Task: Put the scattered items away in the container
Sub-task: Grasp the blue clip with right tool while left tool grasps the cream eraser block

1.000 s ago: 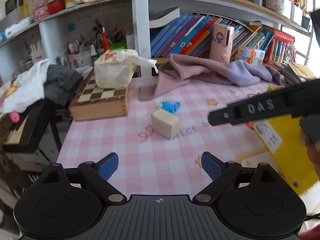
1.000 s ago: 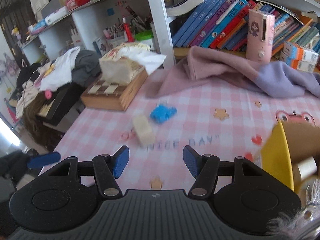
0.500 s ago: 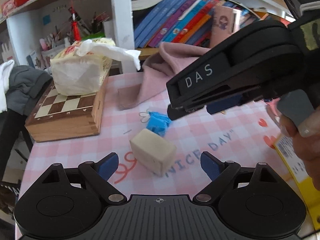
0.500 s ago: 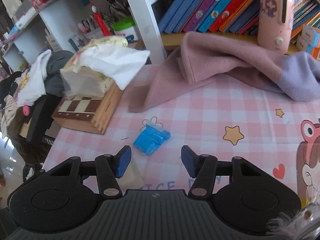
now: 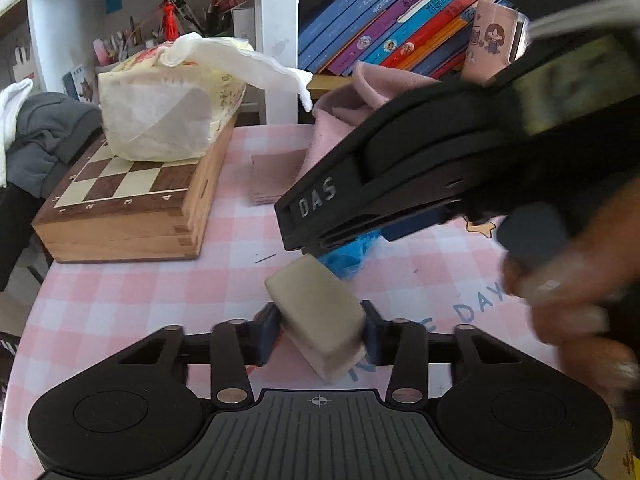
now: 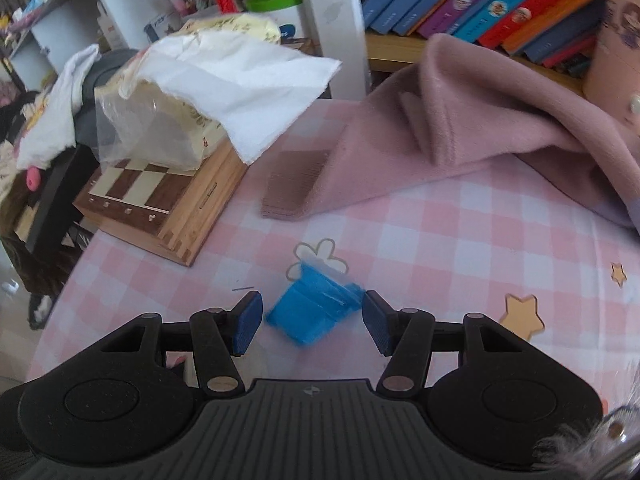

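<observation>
A beige block (image 5: 316,312) lies tilted on the pink checked tablecloth (image 5: 120,300). My left gripper (image 5: 320,334) is closing on it, its blue pads (image 5: 267,332) pressed against both sides of the block. Just beyond the block, a crumpled blue plastic packet (image 5: 348,260) lies on the cloth. In the right wrist view, that packet (image 6: 312,312) sits between the spread fingers of my right gripper (image 6: 314,322), whose pads (image 6: 248,320) stand clear of it. Only a yellow sliver of the container (image 5: 626,456) shows, at the lower right of the left wrist view.
A wooden chessboard box (image 5: 132,200) with a tissue pack (image 5: 160,112) on it stands at the left. A pink garment (image 6: 480,132) is heaped at the back, below a shelf of books (image 5: 400,20). A hand (image 5: 568,280) holds the right gripper close over the left one.
My left gripper came down around the beige block and closed from wide open onto it. The right gripper moved in over the blue packet, which now lies between its fingers.
</observation>
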Demonstrator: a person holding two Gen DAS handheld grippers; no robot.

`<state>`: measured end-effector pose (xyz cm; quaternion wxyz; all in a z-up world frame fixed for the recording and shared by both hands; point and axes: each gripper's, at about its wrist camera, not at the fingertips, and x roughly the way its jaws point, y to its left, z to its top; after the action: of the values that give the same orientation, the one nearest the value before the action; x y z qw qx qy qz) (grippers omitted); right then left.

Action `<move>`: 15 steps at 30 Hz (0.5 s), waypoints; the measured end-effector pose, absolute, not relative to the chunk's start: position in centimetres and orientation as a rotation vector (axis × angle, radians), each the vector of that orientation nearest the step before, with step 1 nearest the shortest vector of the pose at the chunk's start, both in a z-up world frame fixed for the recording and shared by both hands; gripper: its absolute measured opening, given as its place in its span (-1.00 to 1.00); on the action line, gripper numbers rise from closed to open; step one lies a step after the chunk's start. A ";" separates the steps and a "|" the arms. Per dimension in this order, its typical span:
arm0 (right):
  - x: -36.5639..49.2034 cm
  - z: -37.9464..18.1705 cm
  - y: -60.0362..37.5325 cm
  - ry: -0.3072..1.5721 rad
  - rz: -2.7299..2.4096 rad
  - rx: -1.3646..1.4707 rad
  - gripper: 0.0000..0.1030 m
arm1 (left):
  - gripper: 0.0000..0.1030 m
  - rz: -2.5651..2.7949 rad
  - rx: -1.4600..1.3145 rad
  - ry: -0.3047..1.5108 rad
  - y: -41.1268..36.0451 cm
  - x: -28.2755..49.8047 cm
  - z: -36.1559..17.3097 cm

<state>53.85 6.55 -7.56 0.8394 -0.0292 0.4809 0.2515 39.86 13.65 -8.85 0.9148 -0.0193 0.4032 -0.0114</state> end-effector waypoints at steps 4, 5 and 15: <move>54.0 -8.2 7.5 1.011 0.521 -0.112 0.02 | -0.41 0.013 -0.057 0.832 15.0 38.3 -8.3; 53.9 -8.3 7.6 0.999 0.515 -0.126 -0.03 | -0.41 0.024 -0.067 0.833 15.4 37.8 -8.3; 52.6 -7.7 7.1 0.954 0.525 -0.156 -0.22 | -0.46 0.070 -0.121 0.781 18.1 33.3 -4.9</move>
<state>52.62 7.10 -7.72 0.8526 -0.0741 0.4532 0.2495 33.30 18.10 -4.93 0.9224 -0.0591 0.3802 0.0339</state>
